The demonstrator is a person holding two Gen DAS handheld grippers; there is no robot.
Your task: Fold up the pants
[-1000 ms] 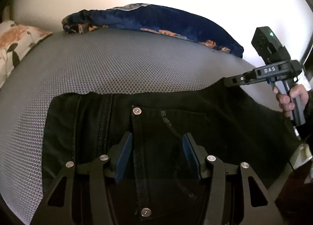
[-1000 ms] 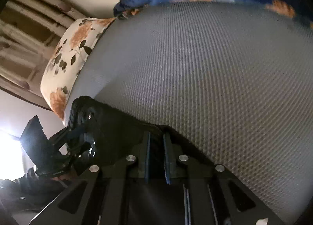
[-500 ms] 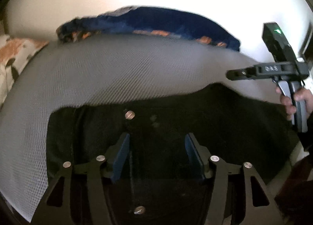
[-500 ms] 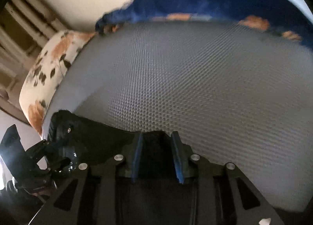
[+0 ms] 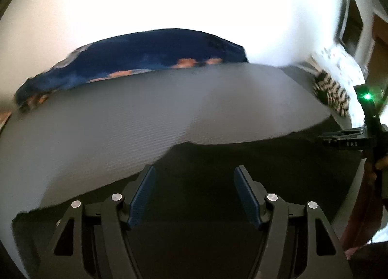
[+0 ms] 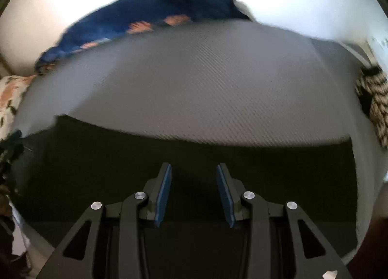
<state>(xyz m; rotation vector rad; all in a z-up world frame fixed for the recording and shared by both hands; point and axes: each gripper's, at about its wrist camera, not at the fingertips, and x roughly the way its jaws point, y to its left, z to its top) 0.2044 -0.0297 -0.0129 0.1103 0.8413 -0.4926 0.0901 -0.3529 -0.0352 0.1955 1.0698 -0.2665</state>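
The black denim pants (image 5: 218,182) are lying flat along the near edge of the grey, honeycomb-textured mattress cover (image 5: 145,114), their upper edge running in a ragged dark line across that pale weave. The cloth is reading as one matte, almost featureless dark sheet in both wrist views.

The left gripper (image 5: 195,177) is hanging above the pants with its blue ribbed pads (image 5: 141,201) standing wide apart; its jaws have just been opening, and there is only flat fabric showing beneath the gap, nothing pinched.

The right gripper (image 6: 194,174) is hovering over the dark cloth too, jaws parted a moderate way and having just been opening, with nothing caught between its blue pads (image 6: 163,194). In the left wrist view its black handle with a green light is showing at the far right, gripped by a hand (image 5: 380,162).

At the far side, a rumpled navy blanket with orange patches (image 5: 145,61) is bunching along the mattress edge. A black-and-white striped cloth (image 5: 332,95) is sitting at the right corner, and a floral cream pillow (image 6: 9,95) is peeking in at the left.
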